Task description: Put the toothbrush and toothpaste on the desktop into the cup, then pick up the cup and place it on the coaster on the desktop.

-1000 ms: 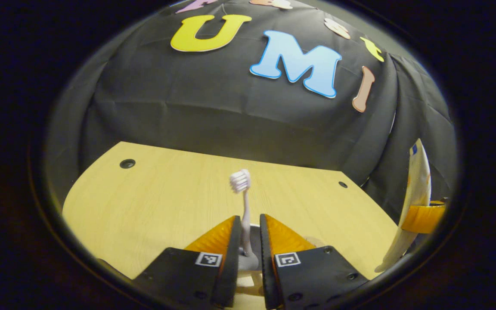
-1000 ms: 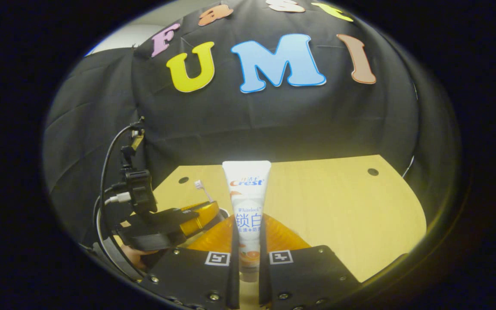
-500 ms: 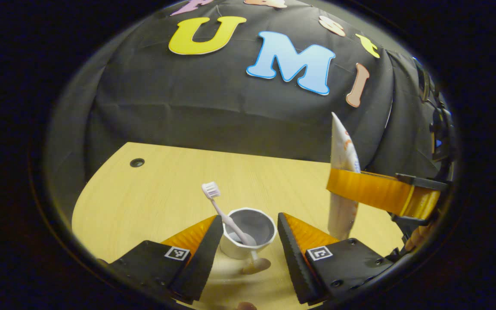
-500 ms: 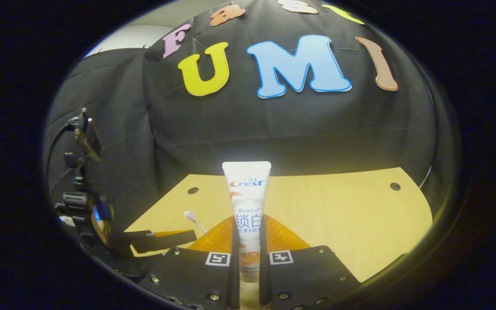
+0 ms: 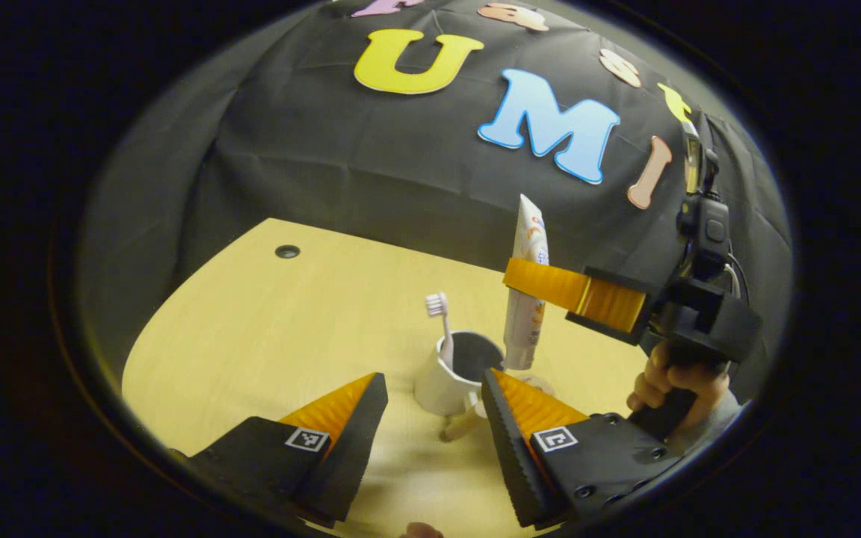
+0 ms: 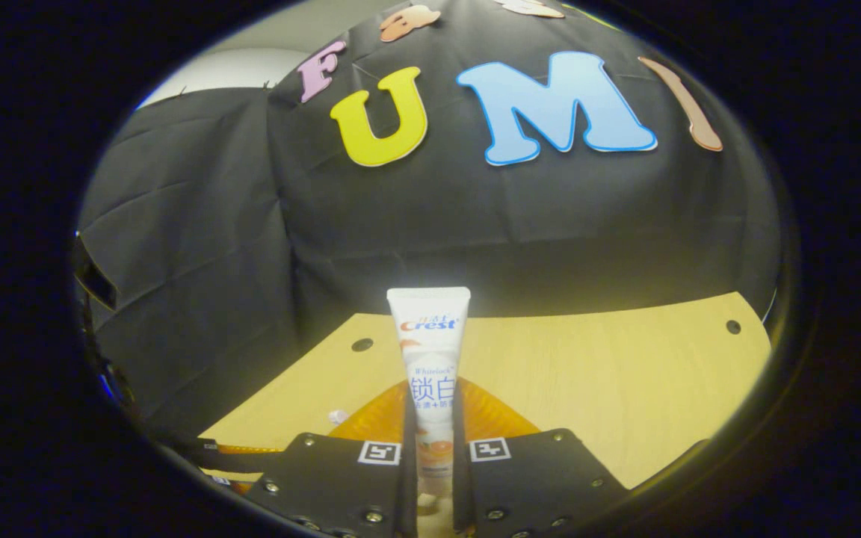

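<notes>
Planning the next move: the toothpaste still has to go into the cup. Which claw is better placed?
Right. The right claw grips the toothpaste upright just above the cup; the left claw is open.

A second ago the left tool (image 5: pixel 430 407) was clamped on the toothbrush (image 5: pixel 443 329); it let go half a second back, its fingers now spread wide and empty, and has drawn back from the cup (image 5: pixel 454 373). The toothbrush has gone from that grip into the cup — bristles up, leaning on the rim. The right tool (image 5: pixel 531 280) has travelled in from the bench's right edge, carrying the toothpaste (image 5: pixel 526 284) upright until its lower end hangs just over the cup's far rim. In the right gripper view the left tool has slid out toward the lower left — only a sliver remains.
</notes>
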### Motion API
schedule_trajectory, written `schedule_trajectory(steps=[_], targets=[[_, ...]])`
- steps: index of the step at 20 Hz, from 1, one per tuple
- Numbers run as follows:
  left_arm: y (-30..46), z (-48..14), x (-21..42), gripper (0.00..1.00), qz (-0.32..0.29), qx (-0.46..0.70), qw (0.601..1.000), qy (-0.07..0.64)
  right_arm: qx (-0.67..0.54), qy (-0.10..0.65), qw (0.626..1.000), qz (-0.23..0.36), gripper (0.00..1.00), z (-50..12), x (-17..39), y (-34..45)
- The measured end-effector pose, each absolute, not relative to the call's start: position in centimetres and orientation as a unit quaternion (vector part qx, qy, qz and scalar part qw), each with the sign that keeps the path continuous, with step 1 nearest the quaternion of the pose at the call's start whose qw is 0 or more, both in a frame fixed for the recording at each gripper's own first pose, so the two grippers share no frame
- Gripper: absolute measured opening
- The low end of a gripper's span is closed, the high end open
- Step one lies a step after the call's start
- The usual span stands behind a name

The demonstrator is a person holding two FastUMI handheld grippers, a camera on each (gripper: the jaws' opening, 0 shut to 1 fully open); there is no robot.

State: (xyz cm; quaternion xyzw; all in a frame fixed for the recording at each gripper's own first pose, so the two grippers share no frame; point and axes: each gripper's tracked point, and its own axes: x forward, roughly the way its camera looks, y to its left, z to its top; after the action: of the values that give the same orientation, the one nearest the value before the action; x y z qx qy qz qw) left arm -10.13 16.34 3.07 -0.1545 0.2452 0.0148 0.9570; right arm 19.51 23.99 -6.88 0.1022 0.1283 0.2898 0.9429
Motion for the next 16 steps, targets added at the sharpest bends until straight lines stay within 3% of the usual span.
schedule_trajectory(steps=[7,16], targets=[[16.6,1.7,-12.5,0.84,0.020,-0.165,0.951,0.260,0.065,0.124,0.946,0.291,0.18,-9.4,21.4,26.4],[15.5,0.8,-12.6,0.84,0.008,-0.172,0.947,0.272,0.000,0.138,0.945,0.295,0.28,-11.2,19.6,26.8]])
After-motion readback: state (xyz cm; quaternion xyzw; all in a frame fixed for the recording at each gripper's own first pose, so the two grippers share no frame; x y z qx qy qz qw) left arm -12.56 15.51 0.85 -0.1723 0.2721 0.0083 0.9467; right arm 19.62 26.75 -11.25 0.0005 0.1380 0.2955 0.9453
